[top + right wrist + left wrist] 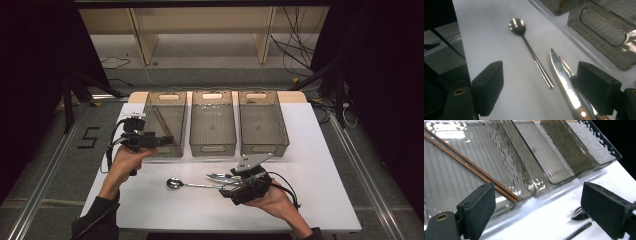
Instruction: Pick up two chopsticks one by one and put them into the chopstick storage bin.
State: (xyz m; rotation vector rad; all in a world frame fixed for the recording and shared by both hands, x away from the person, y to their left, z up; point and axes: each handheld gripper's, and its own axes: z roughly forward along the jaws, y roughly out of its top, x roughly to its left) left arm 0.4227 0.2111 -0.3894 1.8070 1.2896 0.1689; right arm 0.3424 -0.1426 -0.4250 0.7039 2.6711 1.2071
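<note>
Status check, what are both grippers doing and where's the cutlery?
Left gripper open, empty, at chopsticks bin. Right gripper open over spoon, knife. Nothing blocking.

From behind the right gripper its two black jaws stand wide apart with nothing between the pads, low over the white table. Between them lies a steel spoon — bowl at the far end, thin handle running back toward the gripper and ending in the gap. Just beside it, close to the right-hand jaw, lies a knife with a bright blade and a riveted wooden handle, and a fork lies partly under that blade, its tines showing past the edge. Farther off stands a smoky clear plastic bin with a slot handle in its end wall — ribbed floor visible inside.
</note>
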